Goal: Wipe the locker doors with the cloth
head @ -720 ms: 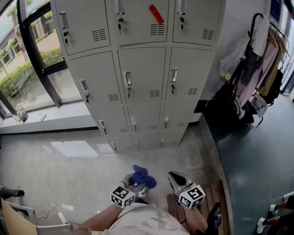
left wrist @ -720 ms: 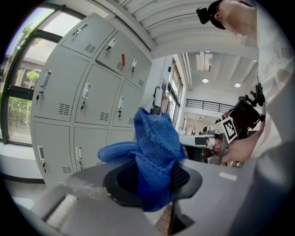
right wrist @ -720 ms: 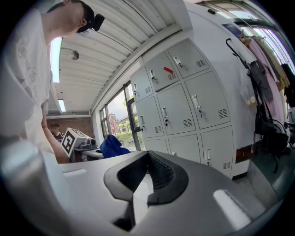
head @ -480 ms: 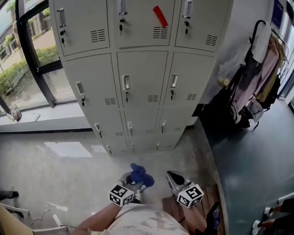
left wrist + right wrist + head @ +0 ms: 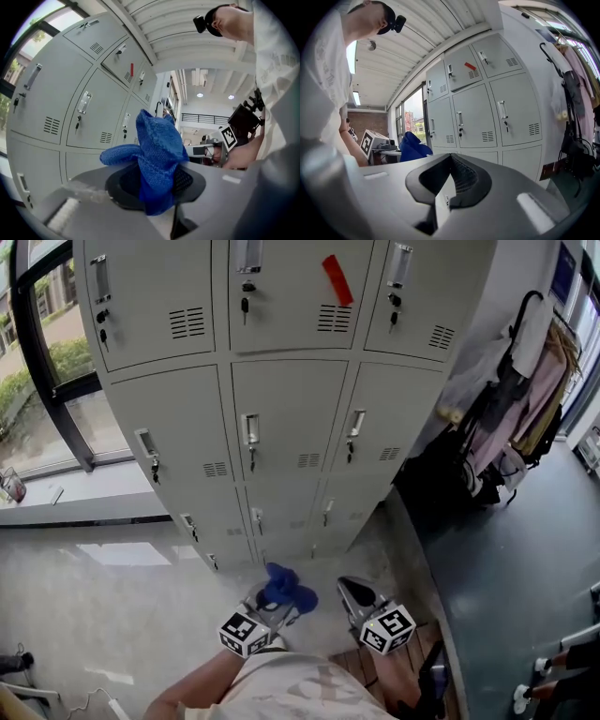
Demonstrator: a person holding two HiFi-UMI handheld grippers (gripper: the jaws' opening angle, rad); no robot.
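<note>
Grey lockers (image 5: 291,418) stand ahead, with handles and keys on the doors; a red tag (image 5: 337,279) is stuck on an upper door. My left gripper (image 5: 274,600) is low in front of the person, short of the lockers, and shut on a blue cloth (image 5: 287,588). In the left gripper view the cloth (image 5: 158,152) bunches up out of the closed jaws, with the locker doors (image 5: 70,108) to the left. My right gripper (image 5: 353,593) sits beside it, shut and empty. The right gripper view shows its jaws (image 5: 450,178) closed, the cloth (image 5: 413,146) at left and the lockers (image 5: 487,108) ahead.
Coats and bags (image 5: 520,399) hang on a rack right of the lockers. A window (image 5: 42,362) with a low sill is on the left. Wooden slats (image 5: 361,669) lie under the right gripper. A dark floor strip (image 5: 511,559) runs along the right.
The view has drawn closer to the lockers and turned slightly left. Both grippers stay low and have risen a little; the cloth stays in the left one.
</note>
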